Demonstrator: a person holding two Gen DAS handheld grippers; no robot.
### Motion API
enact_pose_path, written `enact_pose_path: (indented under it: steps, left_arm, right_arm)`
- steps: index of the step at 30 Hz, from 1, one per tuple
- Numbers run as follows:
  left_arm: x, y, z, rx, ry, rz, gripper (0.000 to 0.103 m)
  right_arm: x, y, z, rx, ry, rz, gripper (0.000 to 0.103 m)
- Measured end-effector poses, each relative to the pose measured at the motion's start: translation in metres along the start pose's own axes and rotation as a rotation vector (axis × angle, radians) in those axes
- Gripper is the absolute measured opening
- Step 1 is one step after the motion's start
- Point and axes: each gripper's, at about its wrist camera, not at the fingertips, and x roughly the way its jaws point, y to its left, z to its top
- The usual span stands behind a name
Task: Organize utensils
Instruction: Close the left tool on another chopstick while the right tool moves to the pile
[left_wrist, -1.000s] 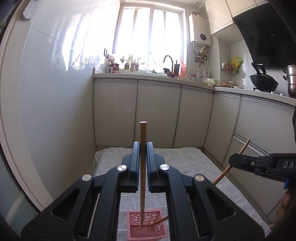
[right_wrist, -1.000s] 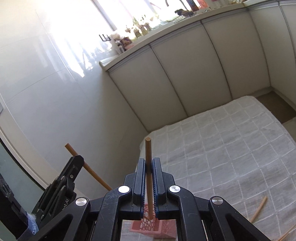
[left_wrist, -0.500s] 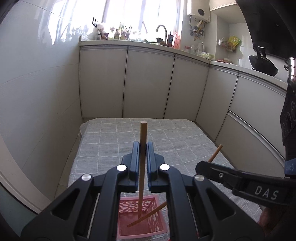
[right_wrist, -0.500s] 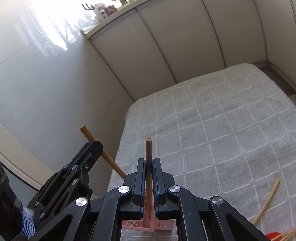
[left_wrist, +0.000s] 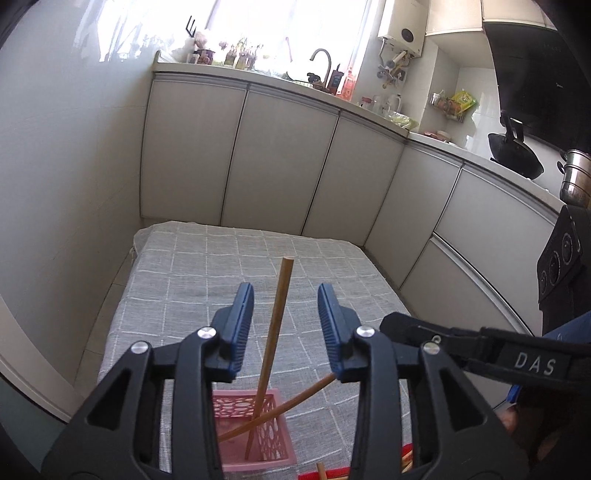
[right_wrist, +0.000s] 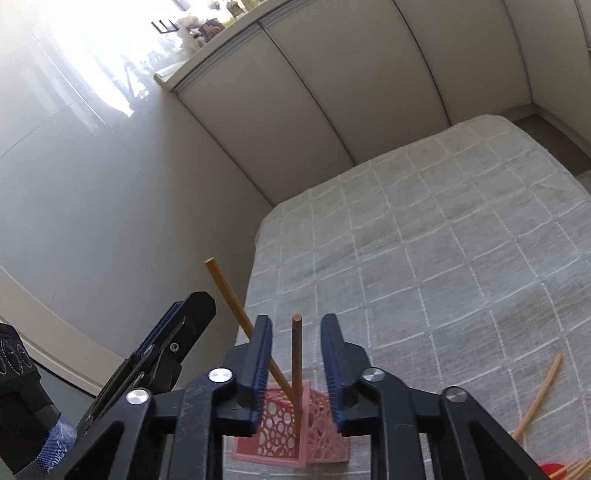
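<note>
A pink lattice basket (left_wrist: 275, 437) (right_wrist: 280, 432) stands on the grey checked tablecloth (left_wrist: 207, 280). Two wooden chopsticks lean in it. One chopstick (left_wrist: 275, 328) (right_wrist: 229, 291) stands between the fingers of my left gripper (left_wrist: 284, 306), which is open and not touching it. The other chopstick (right_wrist: 296, 365) (left_wrist: 291, 406) stands between the fingers of my right gripper (right_wrist: 295, 343), also open. The left gripper shows at the left of the right wrist view (right_wrist: 173, 332).
Loose chopsticks (right_wrist: 539, 395) and a red object (right_wrist: 550, 470) lie on the cloth at the lower right. White wall panels rise close on the left. Kitchen cabinets (left_wrist: 277, 162) run along the far edge and right side of the table.
Both grippers have opened and let go of their chopsticks, which now lean free in the pink basket. Both grippers tilted further down toward the table.
</note>
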Motion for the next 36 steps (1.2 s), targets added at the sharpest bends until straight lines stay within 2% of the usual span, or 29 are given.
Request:
enact_pose_path:
  steps: [3, 5, 8, 14, 21, 26, 29, 36]
  left_arm:
    - [-0.006, -0.002, 0.003, 0.001, 0.021, 0.013, 0.050]
    - [-0.012, -0.002, 0.004, 0.000, 0.031, 0.021, 0.063]
    - [-0.019, -0.005, 0.002, 0.016, 0.055, 0.033, 0.076]
    - [-0.027, -0.012, -0.014, 0.048, 0.161, 0.106, 0.091]
    - [-0.029, -0.015, -0.041, 0.064, 0.288, 0.133, 0.096]
    - [-0.016, -0.022, -0.069, 0.086, 0.418, 0.131, 0.096]
    - [-0.007, -0.026, -0.086, 0.065, 0.478, 0.134, 0.096]
    - [0.017, -0.043, -0.117, 0.007, 0.601, 0.085, 0.096]
  right_arm:
    - [-0.015, -0.001, 0.003, -0.015, -0.010, -0.006, 0.040]
    - [-0.026, -0.003, 0.004, -0.023, -0.019, -0.009, 0.047]
    - [-0.042, -0.008, 0.004, -0.031, -0.029, -0.012, 0.056]
    - [-0.066, -0.026, -0.005, -0.066, 0.004, -0.078, 0.074]
    - [-0.075, -0.057, -0.024, -0.080, 0.090, -0.173, 0.085]
    - [-0.073, -0.085, -0.036, -0.060, 0.157, -0.254, 0.086]
    - [-0.072, -0.103, -0.041, -0.035, 0.191, -0.294, 0.086]
    - [-0.066, -0.144, -0.053, 0.077, 0.281, -0.330, 0.086]
